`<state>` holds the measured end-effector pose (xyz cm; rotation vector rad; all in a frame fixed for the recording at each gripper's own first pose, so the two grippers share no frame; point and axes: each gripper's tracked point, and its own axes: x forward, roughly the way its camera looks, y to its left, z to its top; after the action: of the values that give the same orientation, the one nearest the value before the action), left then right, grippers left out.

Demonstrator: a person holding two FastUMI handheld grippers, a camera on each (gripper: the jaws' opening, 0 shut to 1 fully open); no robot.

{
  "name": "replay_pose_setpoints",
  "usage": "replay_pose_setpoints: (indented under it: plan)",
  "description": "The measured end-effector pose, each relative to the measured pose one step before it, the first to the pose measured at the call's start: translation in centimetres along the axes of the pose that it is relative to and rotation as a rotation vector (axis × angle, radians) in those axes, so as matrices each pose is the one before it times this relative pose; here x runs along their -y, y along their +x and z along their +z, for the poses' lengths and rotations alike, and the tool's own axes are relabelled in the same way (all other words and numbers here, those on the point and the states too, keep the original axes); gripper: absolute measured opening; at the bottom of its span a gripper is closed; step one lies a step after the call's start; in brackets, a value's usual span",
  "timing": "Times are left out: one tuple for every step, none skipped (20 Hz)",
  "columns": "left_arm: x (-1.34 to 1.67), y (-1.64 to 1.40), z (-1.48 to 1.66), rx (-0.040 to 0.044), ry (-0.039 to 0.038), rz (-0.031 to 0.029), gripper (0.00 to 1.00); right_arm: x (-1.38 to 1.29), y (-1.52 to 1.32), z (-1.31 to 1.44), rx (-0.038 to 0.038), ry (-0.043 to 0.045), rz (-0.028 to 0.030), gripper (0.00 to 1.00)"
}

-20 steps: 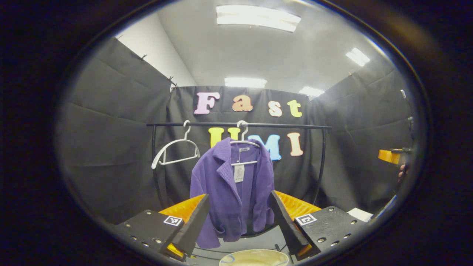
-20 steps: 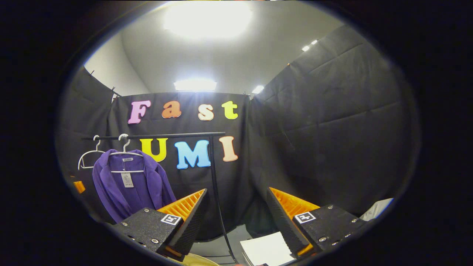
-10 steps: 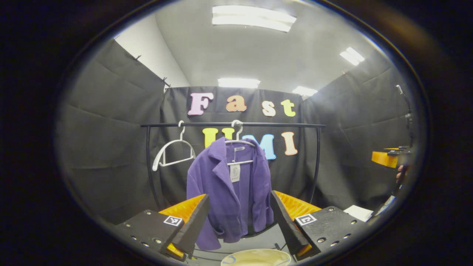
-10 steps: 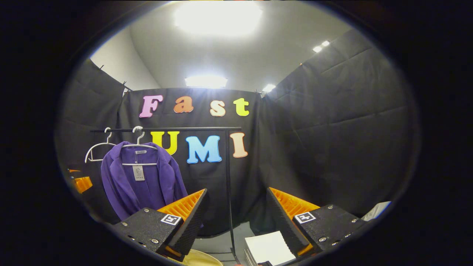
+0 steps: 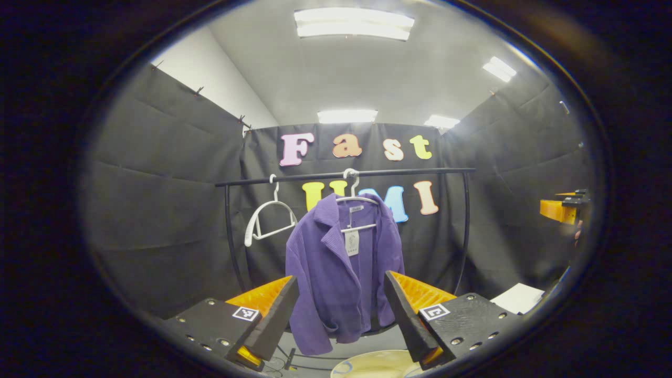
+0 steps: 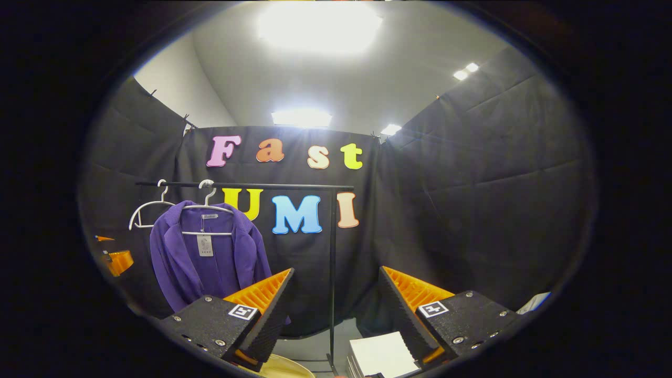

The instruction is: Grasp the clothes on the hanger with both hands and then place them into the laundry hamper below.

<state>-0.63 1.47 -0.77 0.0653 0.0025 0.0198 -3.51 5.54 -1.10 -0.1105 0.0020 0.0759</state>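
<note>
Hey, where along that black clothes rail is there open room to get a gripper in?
Free: black metal rail between the purple corduroy jacket and the rail's right post. Crowded: left end, where the empty white hanger hangs beside the jacket's hanger.

jacket tag [image 5: 351,242], print too small

Black clothes rail [image 5: 341,174] spanning the back of the booth, curved uprights at each end. On the rail, two white hangers: an empty hanger [image 5: 270,220] near the left upright, tilted, and just right of it a hanger [image 5: 357,202] carrying a purple jacket [image 5: 338,273] with a paper tag at the collar. Below the rail, grey floor [image 5: 367,344]; on it a pale round hamper rim [image 5: 375,365], and right of the rail white sheets of paper [image 6: 380,354].
</note>
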Motion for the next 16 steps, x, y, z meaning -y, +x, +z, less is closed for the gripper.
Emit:
replay_pose_setpoints:
  plan:
    - [0.205,-0.230,-0.364,-0.00363,-0.01445,-0.00865,0.94,-0.195,-0.069,0.014,-0.00142,-0.00097,0.00480,0.95]
    - [0.142,-0.196,-0.101,-0.00135,-0.01002,-0.00717,0.94,-0.131,-0.092,0.012,-0.00003,-0.00263,0.00449,0.95]
    - [-0.055,-0.084,-0.132,0.00070,-0.00509,-0.00072,0.99,-0.078,-0.027,0.118,0.00027,-0.00375,0.00398,0.95]
    - [-0.127,-0.038,0.013,0.00058,-0.00181,0.00220,0.99,-0.126,0.029,0.097,0.00091,-0.00454,0.00451,0.92]
    - [-0.068,-0.157,-0.167,-0.00133,-0.00010,0.00215,0.99,-0.228,0.068,0.129,0.00237,-0.00615,0.00491,0.92]
    - [-0.211,-0.100,-0.090,0.00042,-0.00075,0.00447,0.99,-0.284,0.114,0.100,0.00162,-0.00666,0.00643,0.92]
    - [-0.142,-0.124,-0.053,0.00084,-0.00177,0.00409,0.99,-0.357,0.079,0.143,0.00014,-0.00601,0.00846,0.93]
    - [-0.192,-0.133,0.045,0.00035,-0.00327,0.00420,0.99,-0.324,-0.019,0.000,-0.00200,-0.00341,0.00827,0.95]
    - [-0.127,-0.107,0.015,0.00157,-0.00356,0.00364,0.99,-0.383,0.073,0.111,-0.00256,0.00176,0.01087,0.95]
    - [-0.215,-0.013,0.209,0.00084,-0.00084,0.00786,0.99,-0.513,0.165,-0.017,-0.00489,0.00996,0.01314,0.95]
    - [-0.611,0.156,-0.101,-0.01202,0.00672,0.02531,0.99,-0.488,0.143,-0.033,-0.00566,0.01298,0.01419,0.95]
    - [-0.716,0.385,-0.196,-0.01742,0.00819,0.03332,0.99,-0.417,0.216,-0.096,-0.00682,0.00760,0.01026,0.95]
    - [-0.413,0.278,0.020,-0.00768,0.00168,0.02039,0.99,-0.438,0.217,-0.094,-0.00873,-0.00177,0.01004,0.95]
    - [-0.056,0.149,0.339,-0.00200,-0.00756,0.00747,0.94,-0.526,0.203,-0.087,-0.00569,-0.00499,0.01379,0.95]
    - [0.138,0.085,0.017,-0.00688,-0.01288,-0.00118,0.89,-0.702,0.261,0.253,0.00230,-0.00479,0.01765,0.95]
    - [0.204,-0.016,0.104,-0.00590,-0.01493,-0.00693,0.99,-0.730,0.370,0.337,0.00637,-0.00277,0.01895,0.95]
